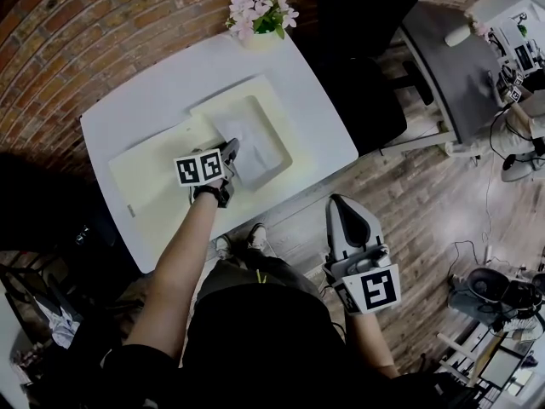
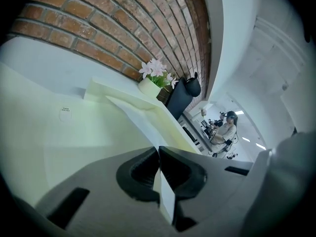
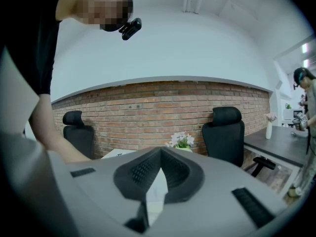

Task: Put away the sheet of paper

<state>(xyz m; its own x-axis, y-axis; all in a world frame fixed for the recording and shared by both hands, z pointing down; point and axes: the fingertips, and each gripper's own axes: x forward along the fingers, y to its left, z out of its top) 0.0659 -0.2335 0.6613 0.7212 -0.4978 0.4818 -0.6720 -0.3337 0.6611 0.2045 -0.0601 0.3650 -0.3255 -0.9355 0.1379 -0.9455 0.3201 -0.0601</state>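
Here, the left gripper [image 1: 229, 149], jaws closed on nothing, is set at the sheet's [image 1: 257, 143] edge, probably to nudge it into the open folder [image 1: 157, 173]; the right gripper [image 1: 339, 204], likewise closed, is held clear.

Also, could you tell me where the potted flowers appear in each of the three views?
Head view: potted flowers top centre, at the far edge of the white table.
Left gripper view: potted flowers near centre, by the brick wall.
Right gripper view: potted flowers just below centre.
Shared landmark: the brick wall behind them.
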